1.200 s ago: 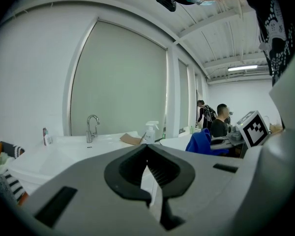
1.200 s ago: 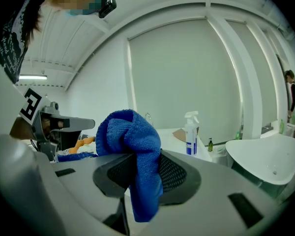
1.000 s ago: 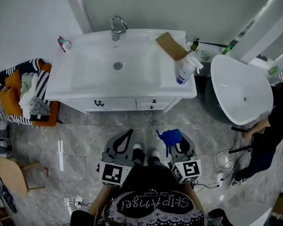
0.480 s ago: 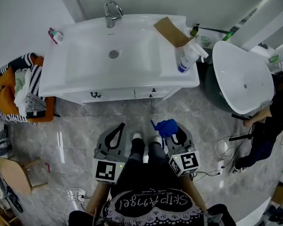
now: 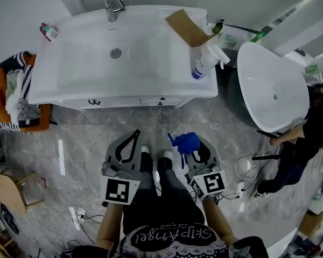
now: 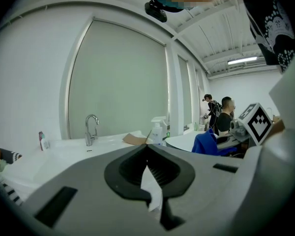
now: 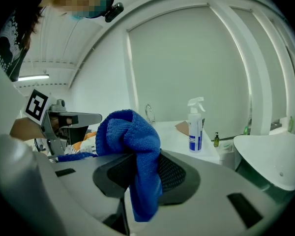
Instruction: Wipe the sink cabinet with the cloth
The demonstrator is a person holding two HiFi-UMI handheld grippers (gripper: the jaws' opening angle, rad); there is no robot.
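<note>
The blue cloth (image 7: 133, 142) is bunched between the jaws of the right tool (image 5: 192, 150), which pinch it so that a fold stands above them and a tail hangs below. It is held low over the grey marbled floor (image 5: 70, 160), just ahead of the person's feet and well apart from the sink cabinet (image 5: 124, 102). The left tool (image 6: 147, 147) hovers beside it at about the same height; its jaws are pressed together at the tips with nothing between them.

The white cabinet stands ahead against the wall, dark handles on its front. On its worktop (image 5: 59, 85), a tap (image 5: 112, 1) rises behind the basin, a small red-capped bottle (image 5: 47, 32) sits at the back left corner, and a brown piece of card (image 5: 185, 28) lies at the back right with a spray bottle (image 5: 204, 63) just beside it. An orange basket (image 5: 11, 95) of striped laundry is left of the cabinet. A white tub (image 5: 272, 93) stands to the right, with another person (image 5: 296, 149) near it.
</note>
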